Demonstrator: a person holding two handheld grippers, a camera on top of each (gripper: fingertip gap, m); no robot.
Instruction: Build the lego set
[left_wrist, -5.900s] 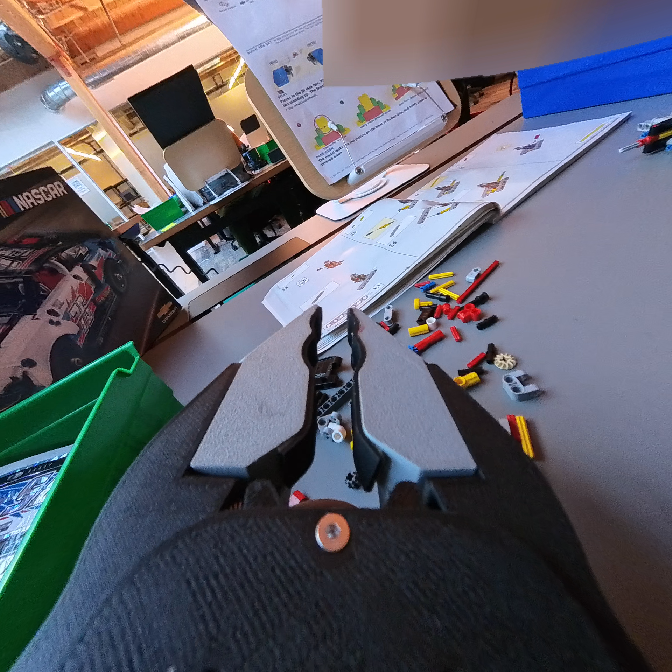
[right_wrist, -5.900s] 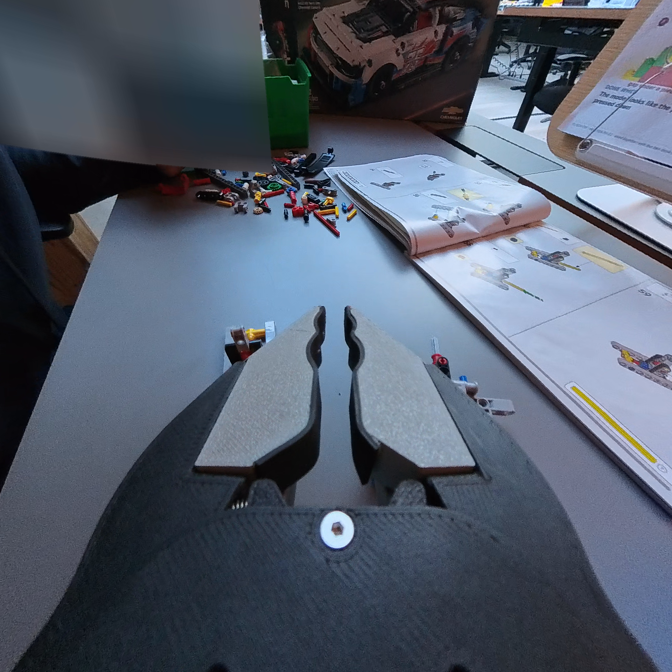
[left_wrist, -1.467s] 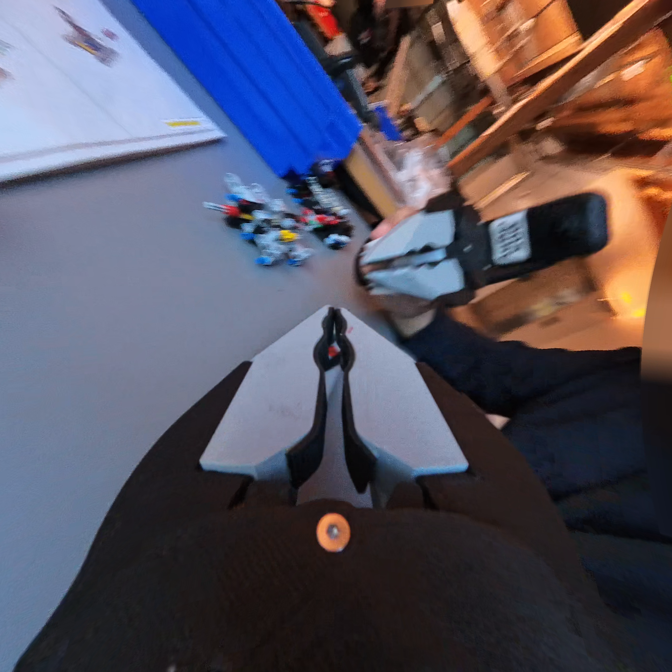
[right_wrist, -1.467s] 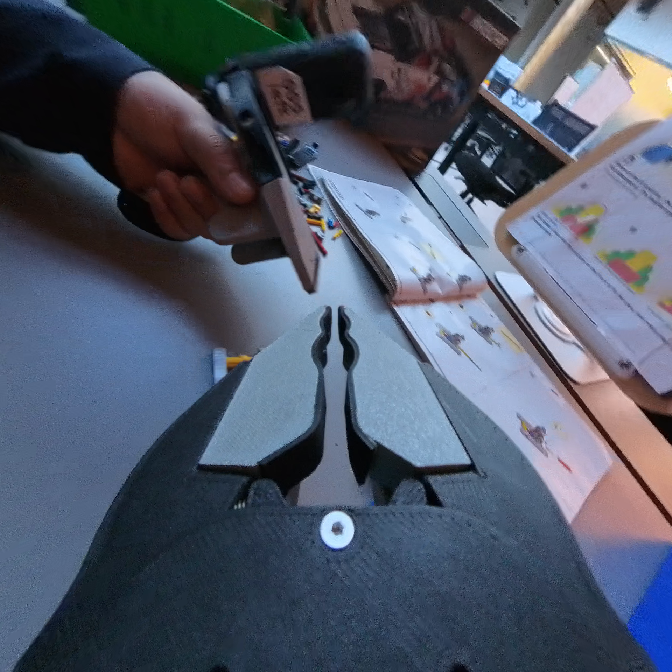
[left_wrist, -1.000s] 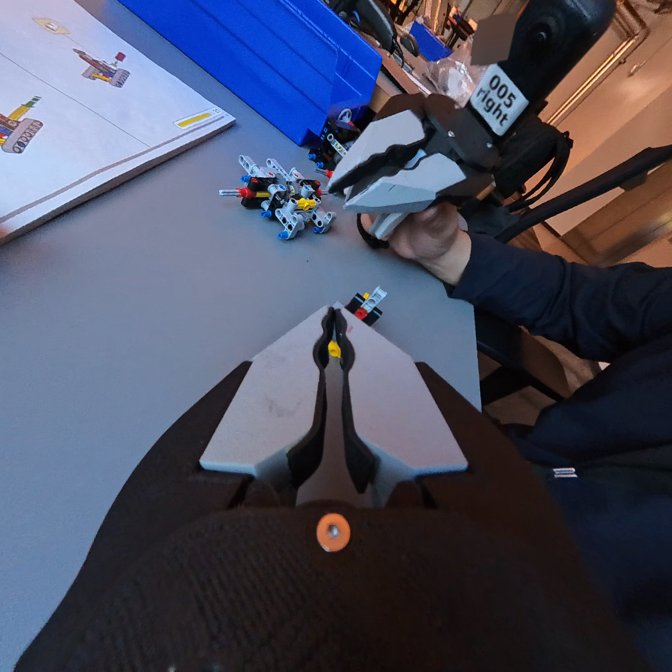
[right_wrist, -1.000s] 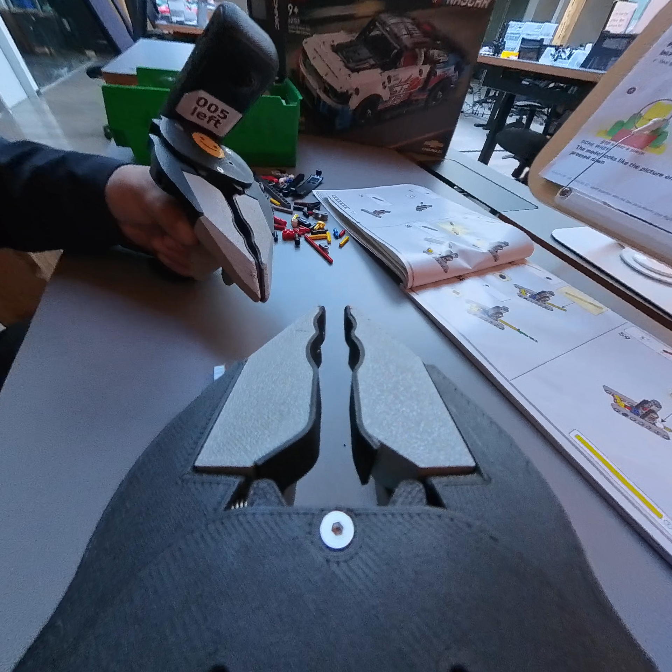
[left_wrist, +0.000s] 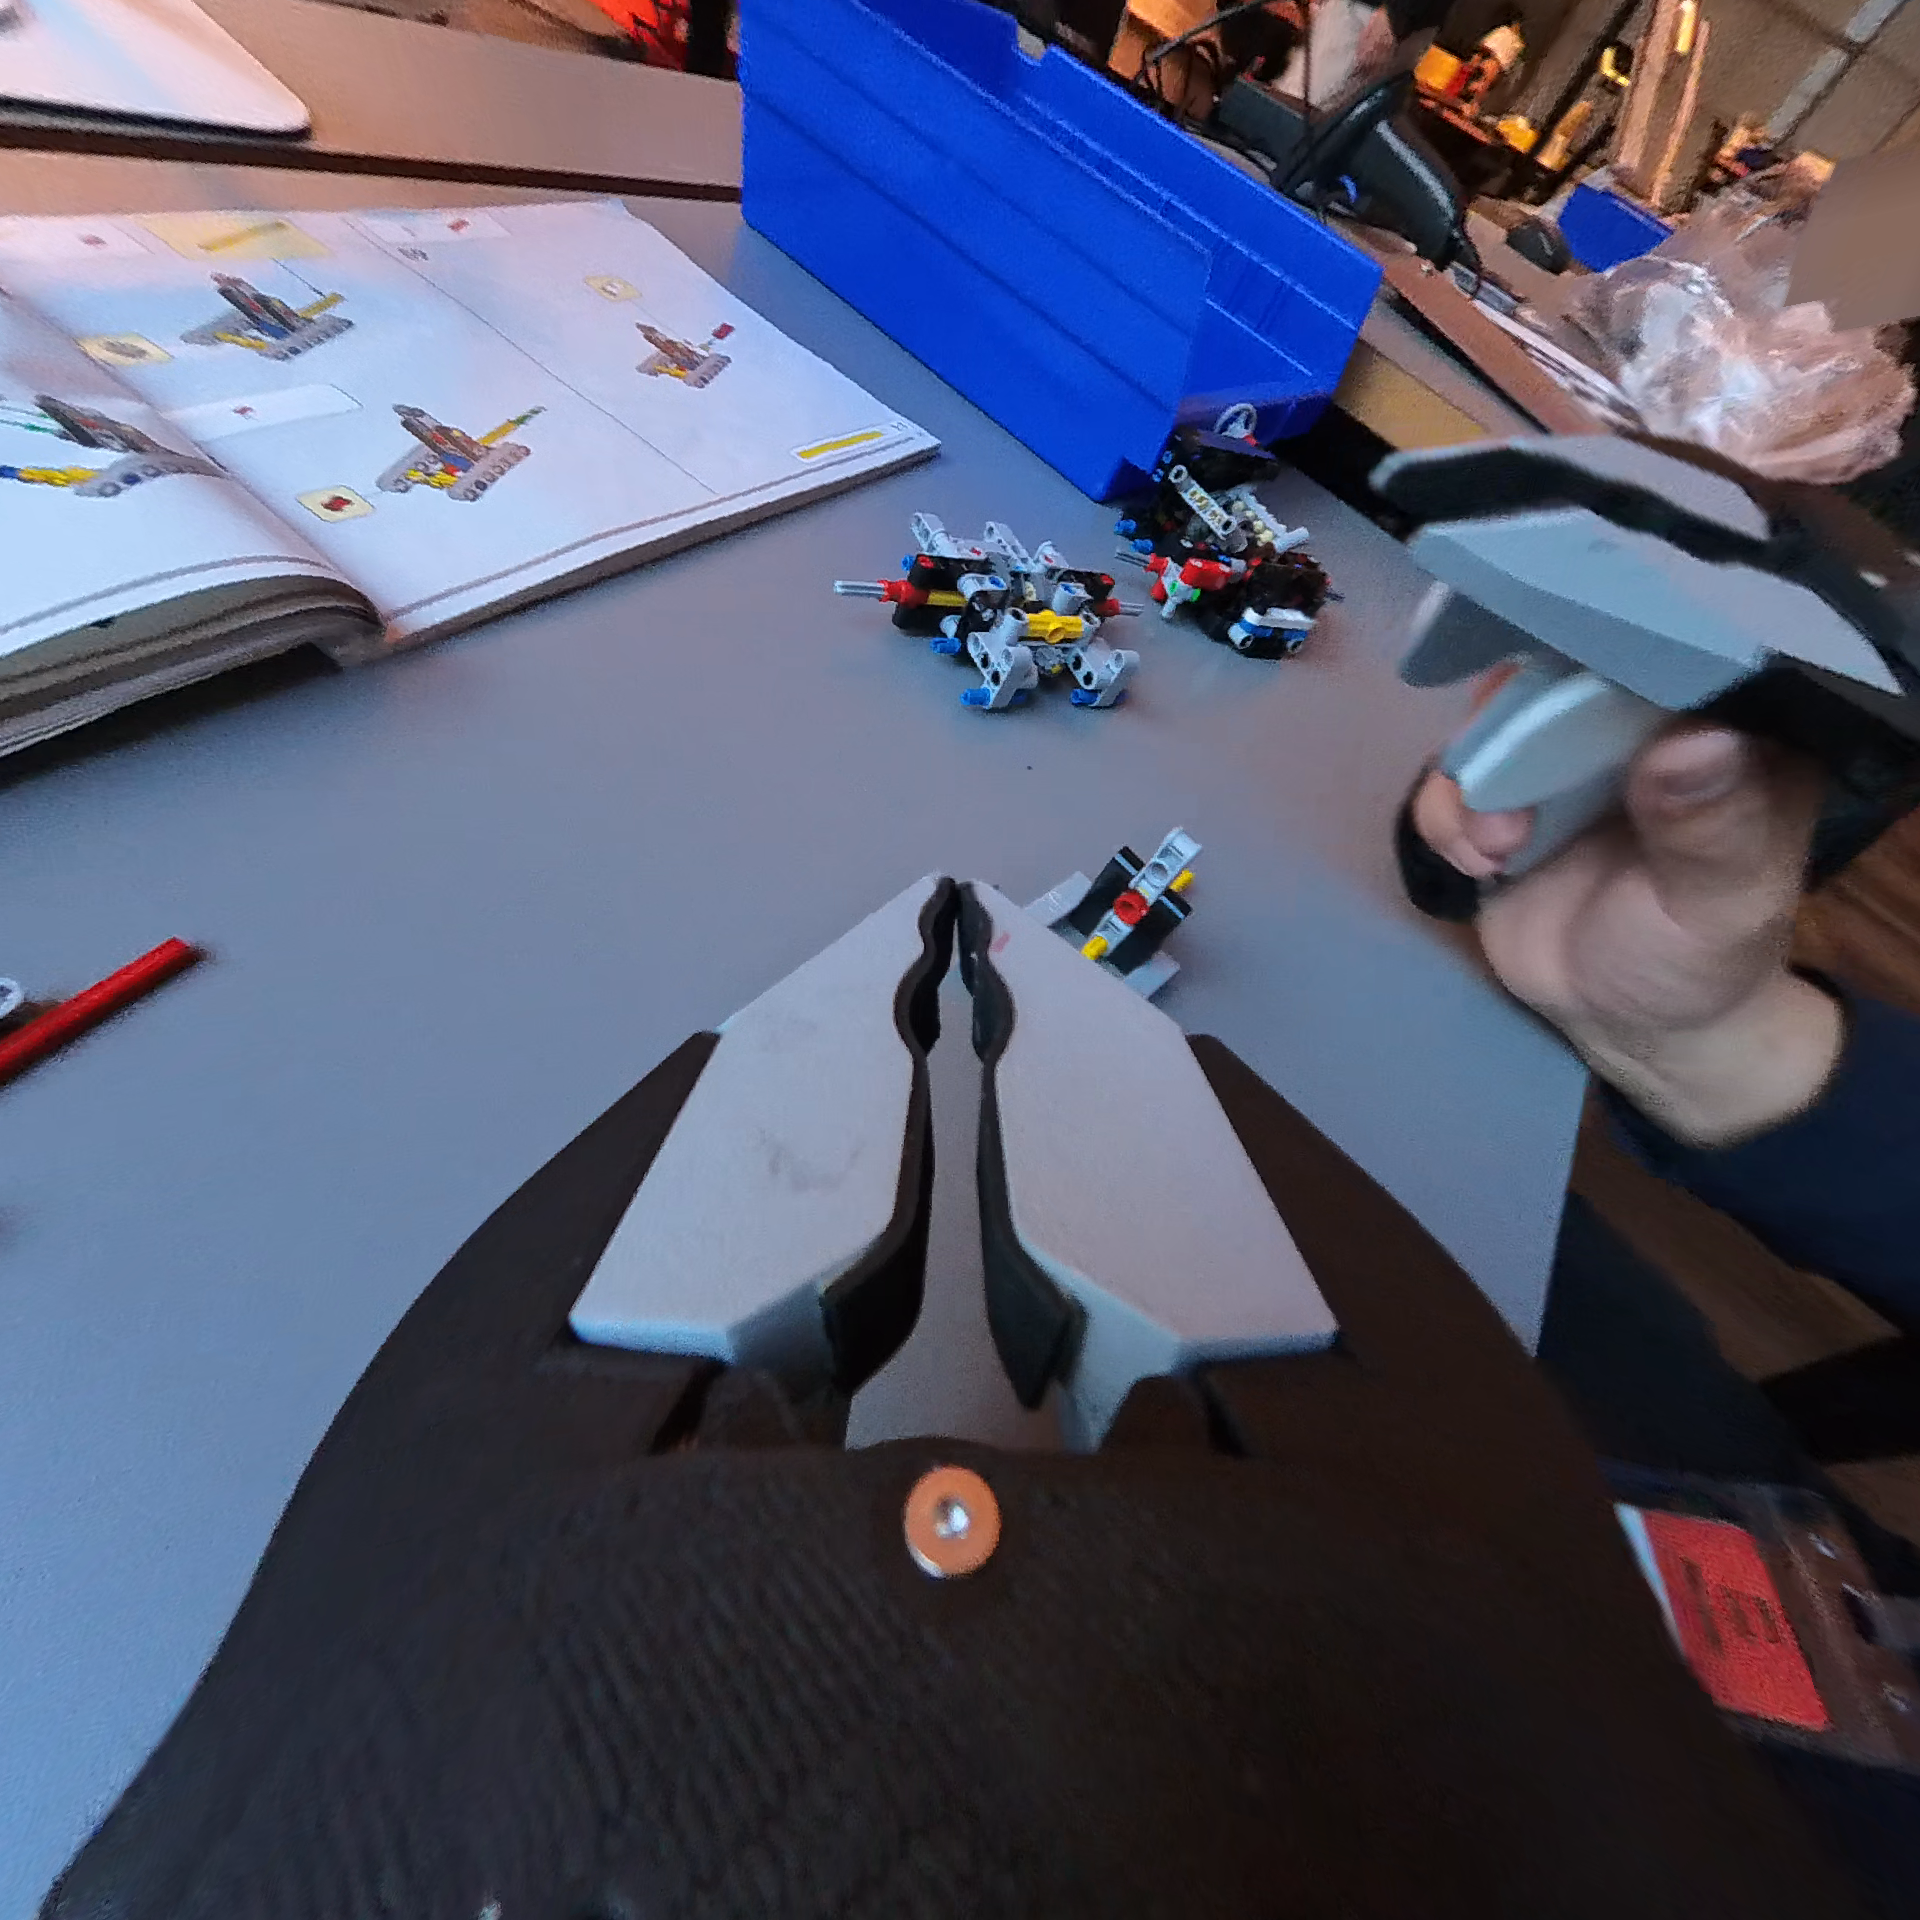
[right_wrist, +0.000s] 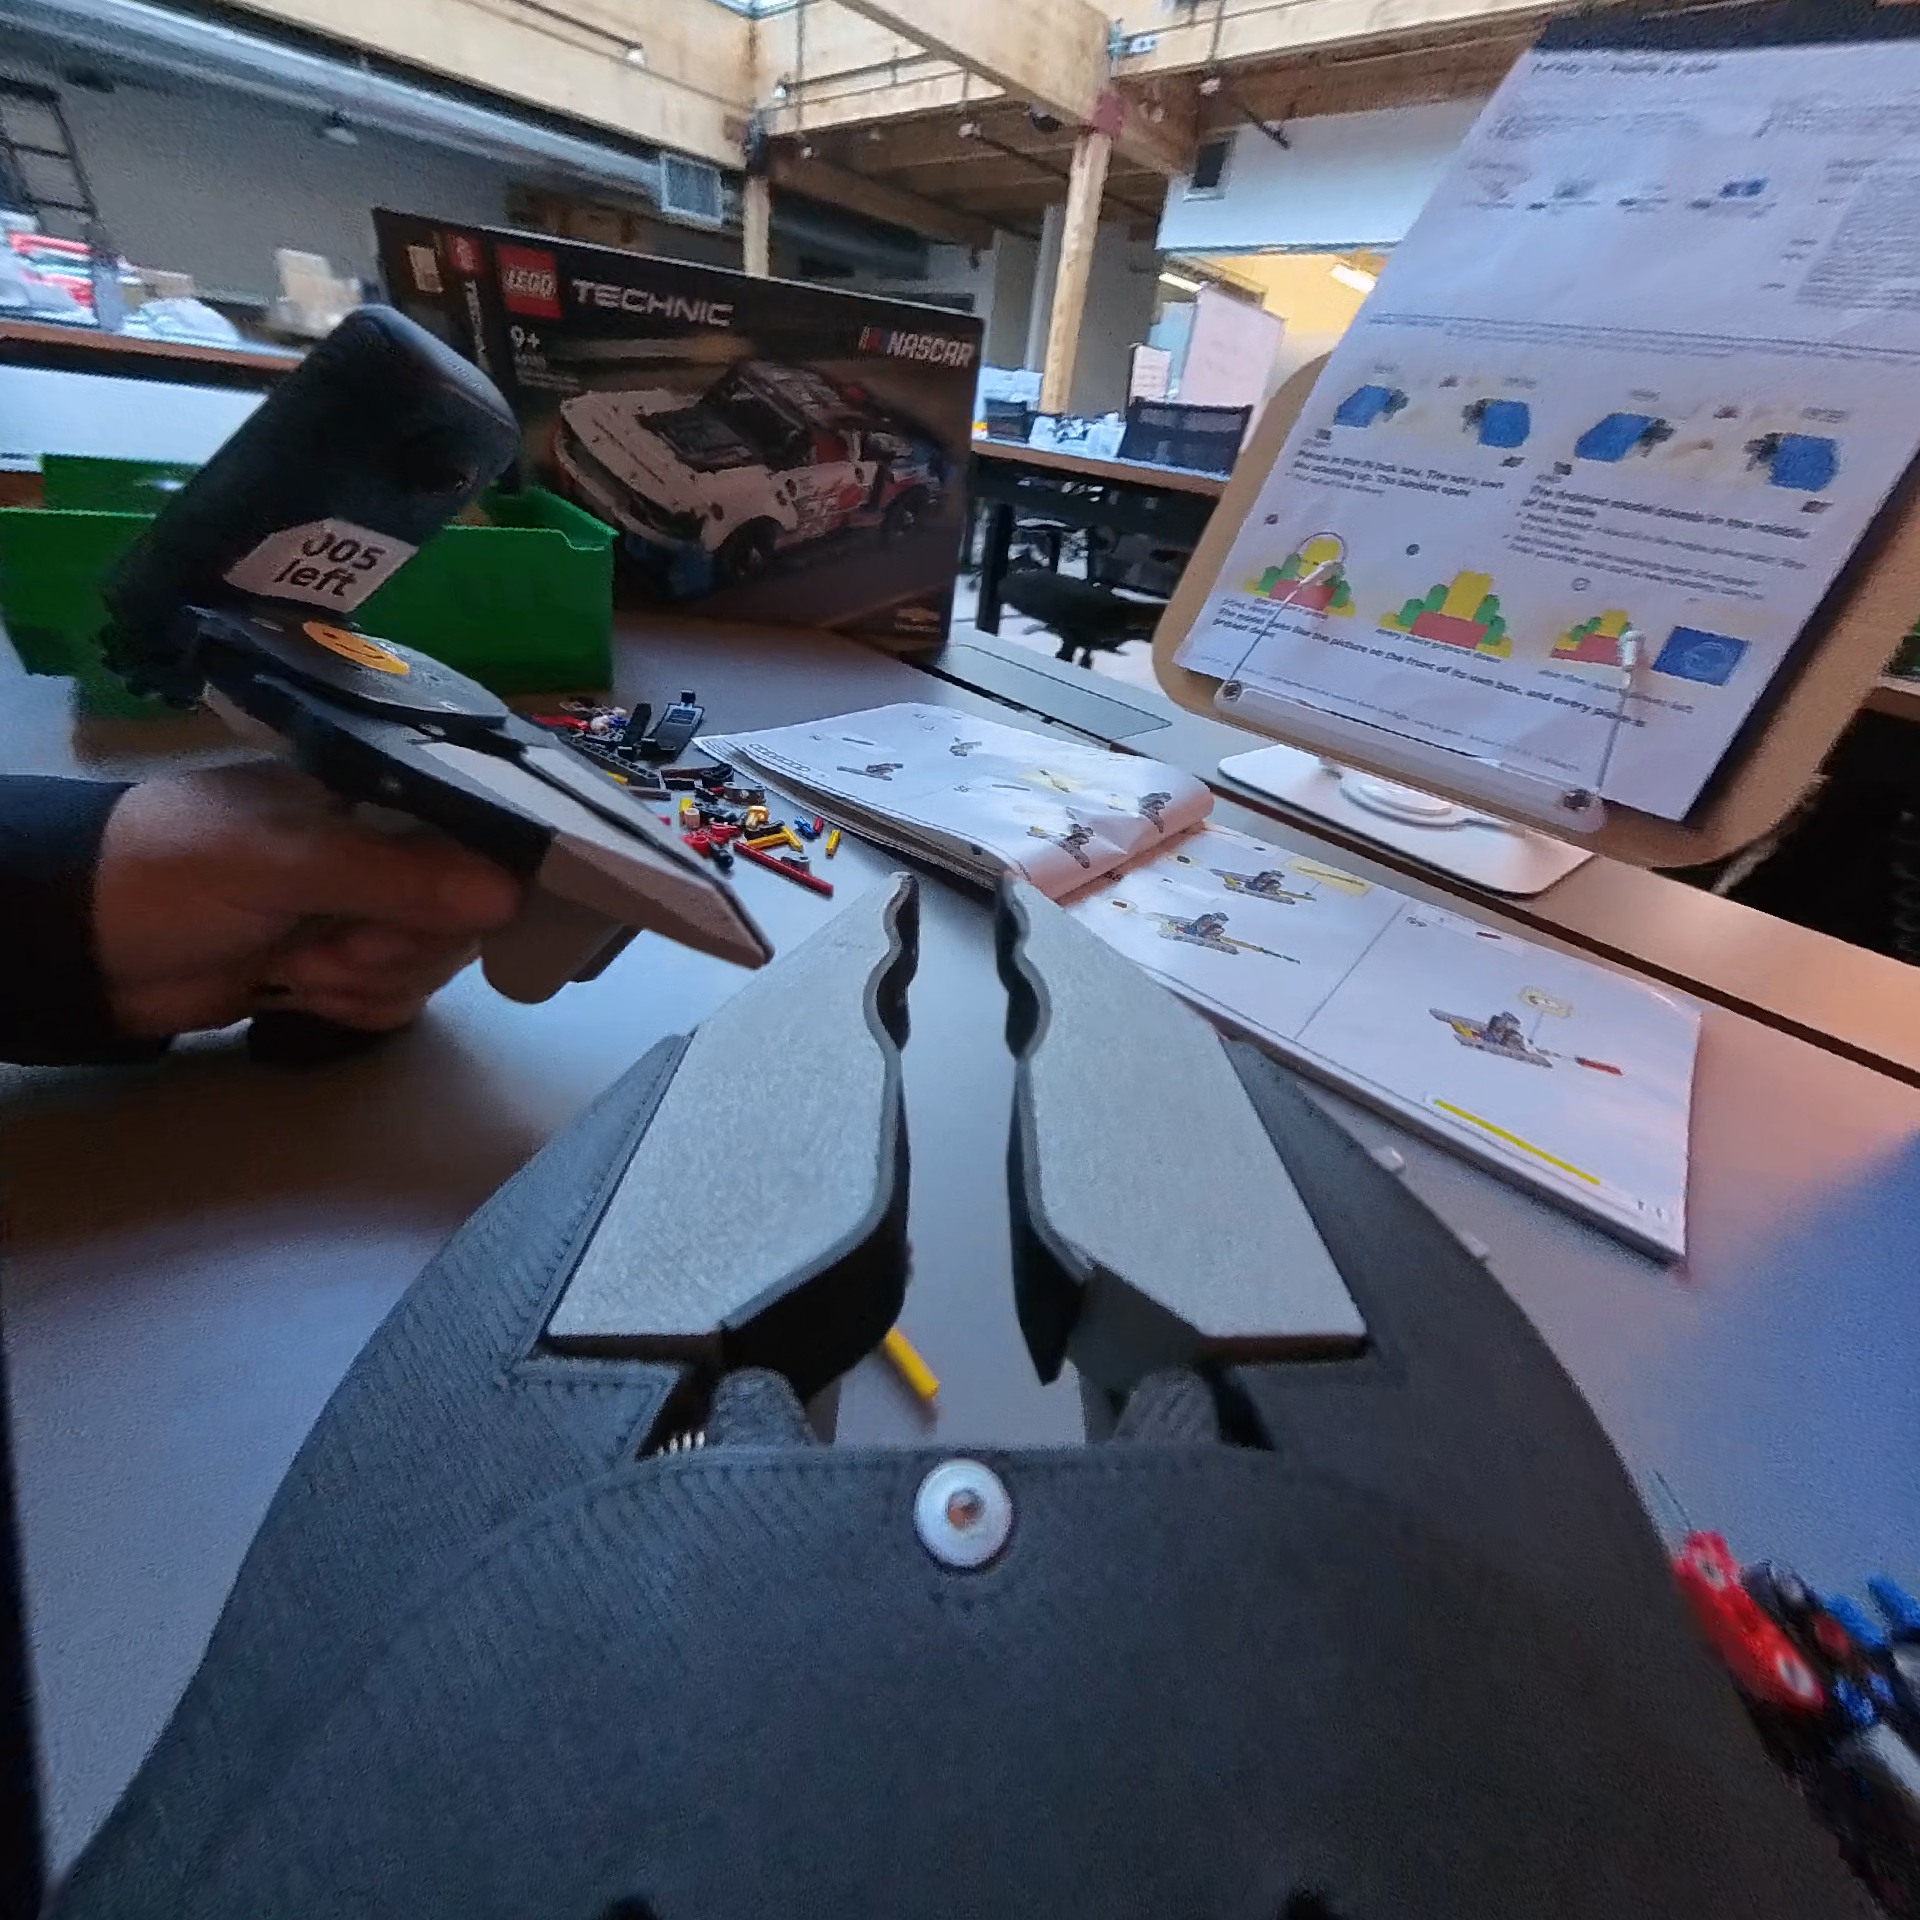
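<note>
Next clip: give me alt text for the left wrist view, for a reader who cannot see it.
The left gripper, jaws shut with nothing visible between them, hangs over a grey table beside a small black brick assembly. The right gripper is hand-held at right; further off lie two larger assemblies, an open instruction booklet and a blue bin.

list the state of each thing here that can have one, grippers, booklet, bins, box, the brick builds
left gripper: shut, nothing visible between the fingertips
right gripper: open, nothing between the fingers
instruction booklet: open, lying flat
small black brick build: resting on the table beside the left fingertips
two larger brick builds: part assembled, on the table by the blue bin
blue bin: resting on the table
green bin: upright
set box: standing upright
</note>
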